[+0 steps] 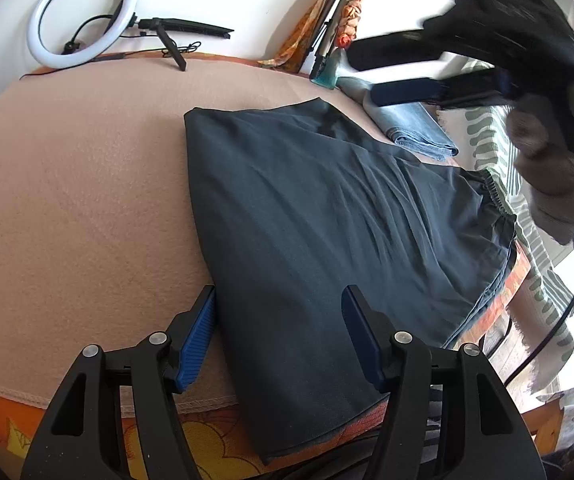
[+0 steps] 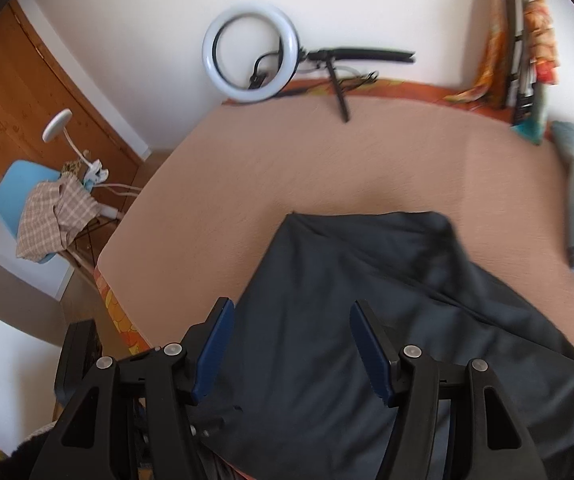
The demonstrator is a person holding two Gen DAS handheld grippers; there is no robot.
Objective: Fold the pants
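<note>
Dark grey pants (image 1: 319, 216) lie folded lengthwise on a pink blanket (image 1: 79, 184), the elastic waistband (image 1: 495, 200) at the right and the leg end hanging over the near edge. My left gripper (image 1: 280, 293) hovers open over the leg part, its left finger at the cloth's edge, with nothing pinched. My right gripper (image 1: 397, 74), blurred and held by a hand (image 1: 547, 168), is open above the far right corner. In the right wrist view the right gripper (image 2: 291, 306) stands open above the pants (image 2: 367, 300), touching nothing.
A ring light (image 1: 83, 16) with its folded tripod (image 1: 183, 30) lies at the far edge by the wall. Folded blue jeans (image 1: 419, 128) sit at the right beside the pants. A blue chair with a checked cloth (image 2: 55, 216) stands beyond the bed's left edge, near a wooden door.
</note>
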